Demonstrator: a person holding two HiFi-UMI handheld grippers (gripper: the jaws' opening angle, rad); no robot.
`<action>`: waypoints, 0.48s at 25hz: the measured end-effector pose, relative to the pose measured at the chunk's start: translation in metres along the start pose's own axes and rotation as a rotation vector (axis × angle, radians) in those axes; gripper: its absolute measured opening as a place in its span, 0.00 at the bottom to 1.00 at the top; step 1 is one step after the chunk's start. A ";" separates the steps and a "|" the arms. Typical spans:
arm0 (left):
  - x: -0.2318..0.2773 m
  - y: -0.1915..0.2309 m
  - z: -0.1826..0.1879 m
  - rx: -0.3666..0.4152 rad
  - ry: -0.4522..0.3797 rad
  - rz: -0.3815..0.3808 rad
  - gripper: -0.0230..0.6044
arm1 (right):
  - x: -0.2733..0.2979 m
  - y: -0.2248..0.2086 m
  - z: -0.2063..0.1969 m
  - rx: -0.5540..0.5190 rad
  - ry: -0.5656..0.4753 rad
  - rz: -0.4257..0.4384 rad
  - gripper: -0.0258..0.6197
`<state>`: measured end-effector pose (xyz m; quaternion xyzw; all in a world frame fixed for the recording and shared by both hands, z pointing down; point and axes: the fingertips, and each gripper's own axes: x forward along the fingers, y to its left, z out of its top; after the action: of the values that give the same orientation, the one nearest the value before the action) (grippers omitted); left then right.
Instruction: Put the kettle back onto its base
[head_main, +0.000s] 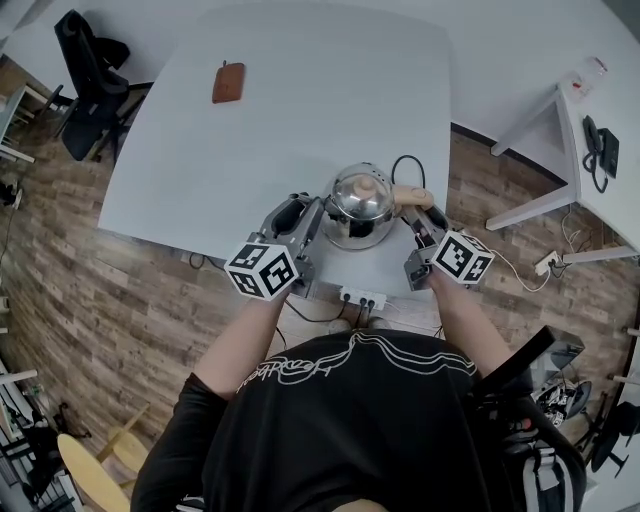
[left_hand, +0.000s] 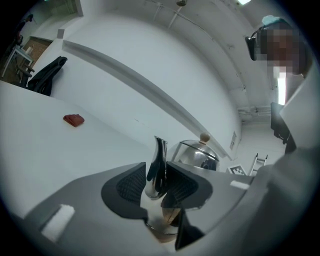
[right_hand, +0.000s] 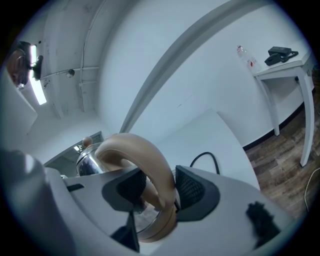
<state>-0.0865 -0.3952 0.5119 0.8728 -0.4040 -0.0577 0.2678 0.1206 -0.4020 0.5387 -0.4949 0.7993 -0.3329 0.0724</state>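
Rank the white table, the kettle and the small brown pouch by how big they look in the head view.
1. white table, by far the largest.
2. kettle.
3. brown pouch, smallest, though it lies farther from the camera, which may shrink it.

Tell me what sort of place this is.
Probably an office or lab workroom: a large white table, a black office chair beside it, and a black desk telephone on a white side desk.
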 end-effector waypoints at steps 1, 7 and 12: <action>0.000 0.000 0.000 -0.001 0.004 -0.003 0.22 | 0.000 0.000 0.000 -0.003 0.005 0.003 0.32; -0.006 0.002 0.003 -0.027 -0.008 0.006 0.33 | -0.006 0.000 0.000 -0.109 0.035 -0.032 0.32; -0.020 -0.002 0.002 -0.059 -0.001 0.000 0.33 | -0.020 0.001 0.001 -0.151 0.052 -0.045 0.33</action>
<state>-0.0994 -0.3799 0.5071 0.8645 -0.4020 -0.0700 0.2933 0.1307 -0.3851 0.5330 -0.5080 0.8125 -0.2859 0.0063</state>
